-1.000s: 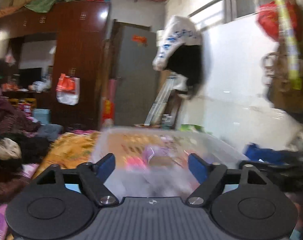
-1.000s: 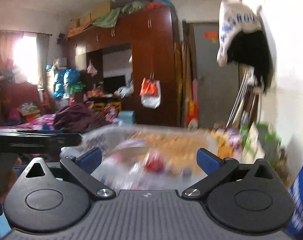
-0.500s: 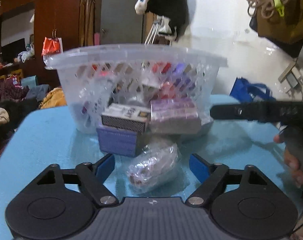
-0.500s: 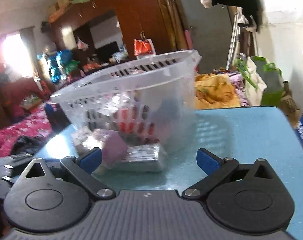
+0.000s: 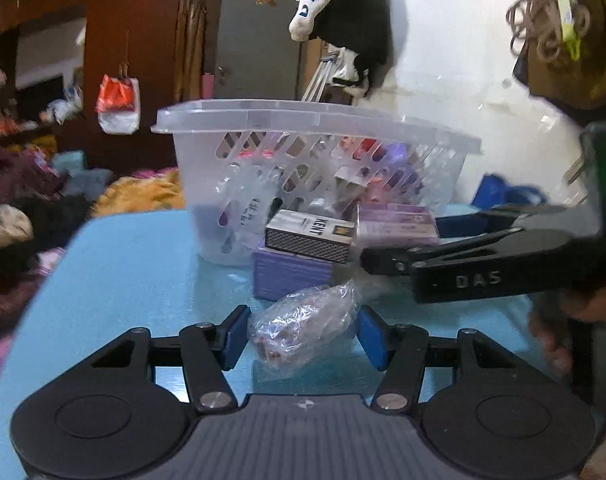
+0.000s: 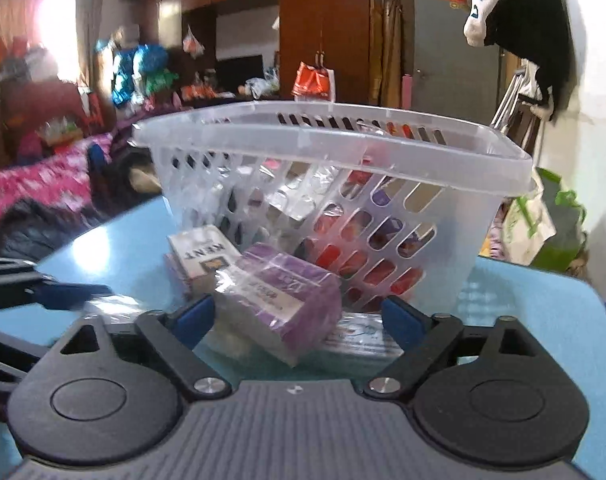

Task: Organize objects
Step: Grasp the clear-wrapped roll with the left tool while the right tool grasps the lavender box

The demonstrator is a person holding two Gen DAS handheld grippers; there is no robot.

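A clear plastic basket with several packets inside stands on the blue table; it also shows in the right wrist view. In front of it lie a KENT box, a purple box and a clear plastic-wrapped bundle. My left gripper is open with the bundle between its fingers. My right gripper is open around a purple wrapped box; the KENT box sits just behind. The right gripper reaches in from the right in the left wrist view.
A flat packet lies under the purple wrapped box by the basket. Behind the table are a bed with clothes, a dark wooden wardrobe and a grey door. A white wall with hanging bags is at right.
Both grippers dropped from looking over the basket to table level and moved in. The left fingers now flank the plastic bundle and have narrowed; the right fingers flank the purple wrapped box.
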